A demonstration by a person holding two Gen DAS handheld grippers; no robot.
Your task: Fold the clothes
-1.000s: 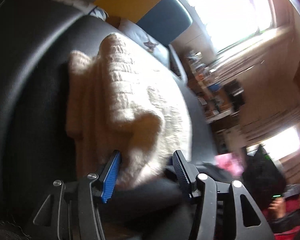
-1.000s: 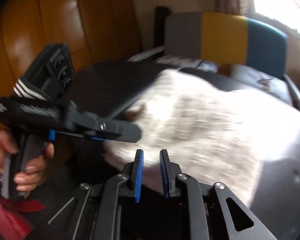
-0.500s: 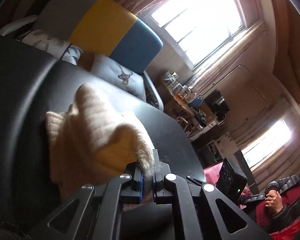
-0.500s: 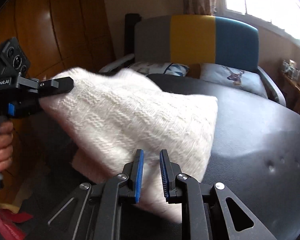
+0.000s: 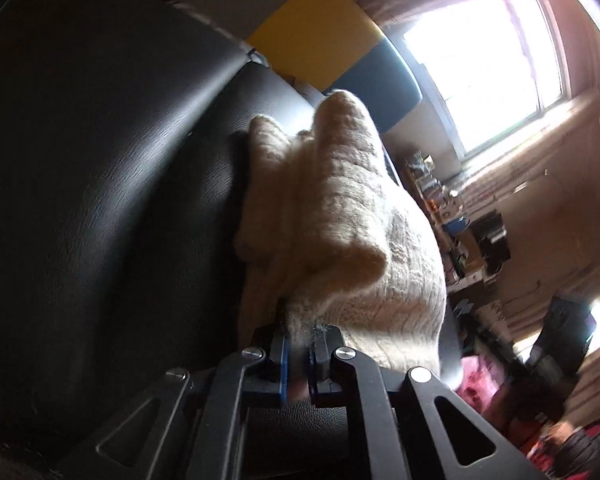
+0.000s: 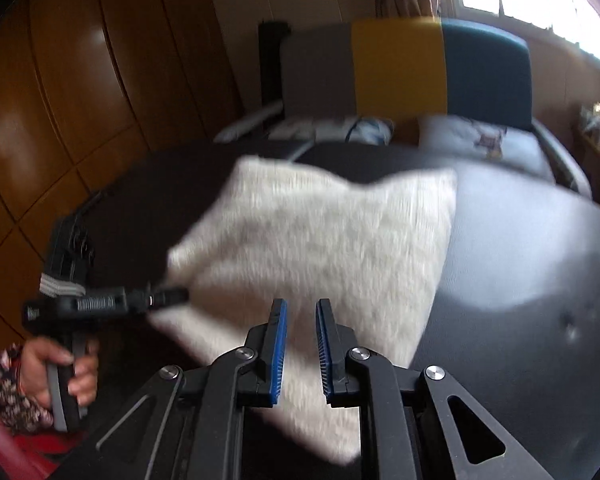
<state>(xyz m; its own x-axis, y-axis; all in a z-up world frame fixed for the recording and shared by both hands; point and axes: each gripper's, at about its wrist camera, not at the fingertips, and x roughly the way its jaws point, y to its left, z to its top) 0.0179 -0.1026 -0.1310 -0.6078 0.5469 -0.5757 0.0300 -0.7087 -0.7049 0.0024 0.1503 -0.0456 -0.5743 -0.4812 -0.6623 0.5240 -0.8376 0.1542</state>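
A white knitted sweater (image 5: 340,216) lies bunched on the black leather table (image 5: 100,200). My left gripper (image 5: 300,344) is shut on a fold of its near edge. In the right wrist view the sweater (image 6: 320,240) spreads across the table (image 6: 520,260), blurred by motion. There the left gripper (image 6: 176,295) pinches the sweater's left corner low over the table, held by a person's hand (image 6: 56,376). My right gripper (image 6: 300,308) hovers over the sweater's near part. Its jaws stand a narrow gap apart, and I see no fabric clamped between them.
A sofa with a grey, yellow and blue back (image 6: 400,68) stands beyond the table, with printed cushions (image 6: 480,136) on it. Wooden wall panels (image 6: 60,100) run along the left. A cluttered shelf (image 5: 460,232) sits under the bright window (image 5: 480,72).
My left gripper closed on the sweater's edge, lifted that corner, and has now brought it down low and nearer. The right gripper's gap has stayed the same.
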